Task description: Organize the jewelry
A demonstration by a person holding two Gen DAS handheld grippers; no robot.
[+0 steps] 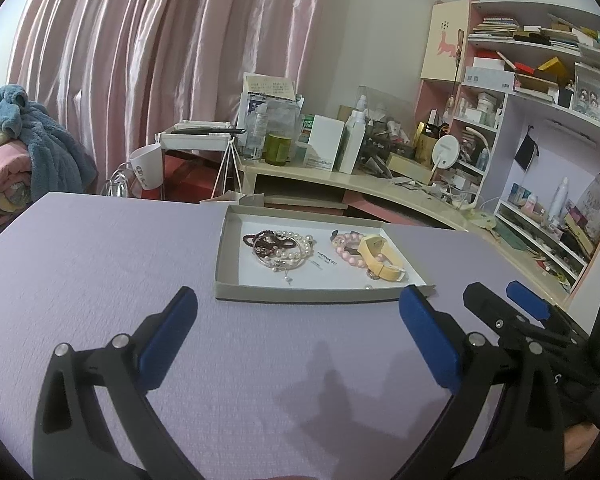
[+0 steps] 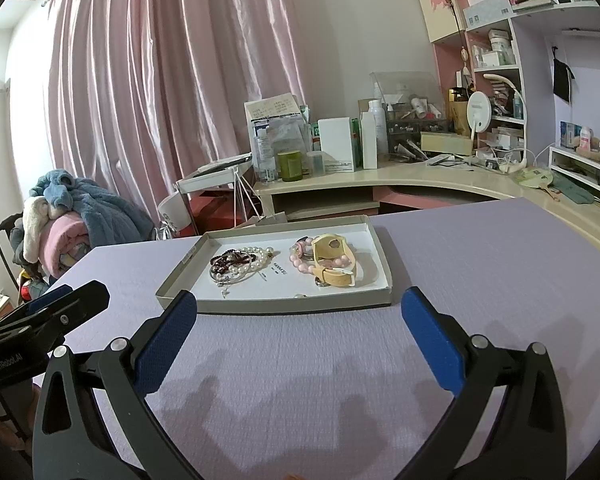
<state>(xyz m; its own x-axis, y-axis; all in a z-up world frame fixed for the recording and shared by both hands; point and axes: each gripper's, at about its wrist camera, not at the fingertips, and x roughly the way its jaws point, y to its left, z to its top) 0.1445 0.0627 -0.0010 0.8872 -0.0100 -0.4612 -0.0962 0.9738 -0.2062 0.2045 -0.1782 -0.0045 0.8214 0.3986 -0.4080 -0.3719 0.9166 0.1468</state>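
A shallow grey box lid (image 1: 236, 294) (image 2: 384, 262) lies on the lilac table. In its left half lies a tangle of a white pearl bracelet (image 1: 296, 252) (image 2: 248, 264), a dark red bead bracelet (image 1: 266, 242) (image 2: 228, 261) and a thin silver bangle. In its right half lie a pink bead bracelet (image 1: 346, 254) (image 2: 302, 265) and a pale yellow watch strap (image 1: 380, 262) (image 2: 334, 262). My left gripper (image 1: 298, 304) is open and empty, just short of the lid's near edge. My right gripper (image 2: 300, 306) is open and empty, also just short of the lid.
The lilac table (image 1: 100, 264) (image 2: 500, 264) ends at its far edge behind the lid. Beyond it stand a cluttered cream desk (image 2: 380, 178), shelves (image 1: 540, 140), pink curtains (image 2: 160, 80) and a pile of blankets (image 2: 68, 216). The right gripper shows at the right of the left wrist view (image 1: 516, 308).
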